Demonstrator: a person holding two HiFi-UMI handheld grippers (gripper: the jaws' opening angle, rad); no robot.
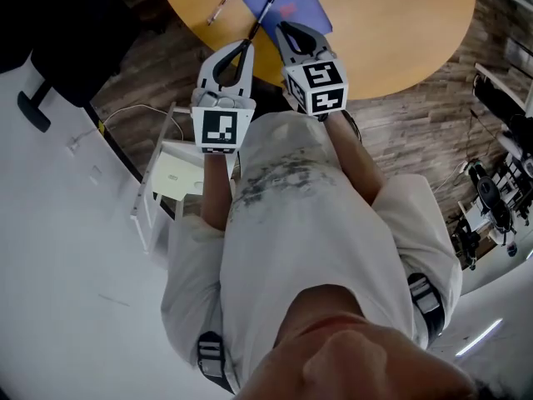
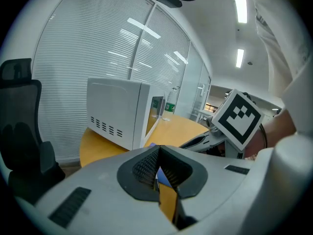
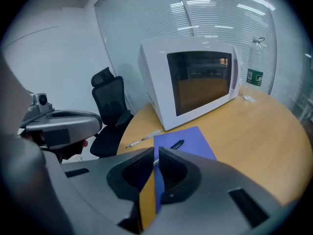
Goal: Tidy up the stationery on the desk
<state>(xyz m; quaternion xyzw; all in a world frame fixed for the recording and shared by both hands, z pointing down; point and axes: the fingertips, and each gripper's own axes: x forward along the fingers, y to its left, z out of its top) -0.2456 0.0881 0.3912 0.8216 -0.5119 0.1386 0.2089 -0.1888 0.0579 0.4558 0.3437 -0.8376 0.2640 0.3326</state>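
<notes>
A blue notebook (image 1: 287,2) lies on the round wooden table (image 1: 391,23) with a black pen (image 1: 266,8) across it. A white pen (image 1: 220,7) lies to its left. In the right gripper view the blue notebook (image 3: 193,142), black pen (image 3: 177,144) and white pen (image 3: 144,138) lie just ahead of the jaws. My left gripper (image 1: 247,45) hovers at the table's near edge, by the black pen's near end, shut with nothing in it. My right gripper (image 1: 283,28) is over the notebook's near edge, also shut and empty.
A white microwave (image 3: 195,82) stands on the table behind the notebook, with a water bottle (image 3: 254,70) to its right. A black office chair (image 3: 110,106) is at the table's left. A white stand (image 1: 175,177) is on the floor; equipment (image 1: 491,198) sits at right.
</notes>
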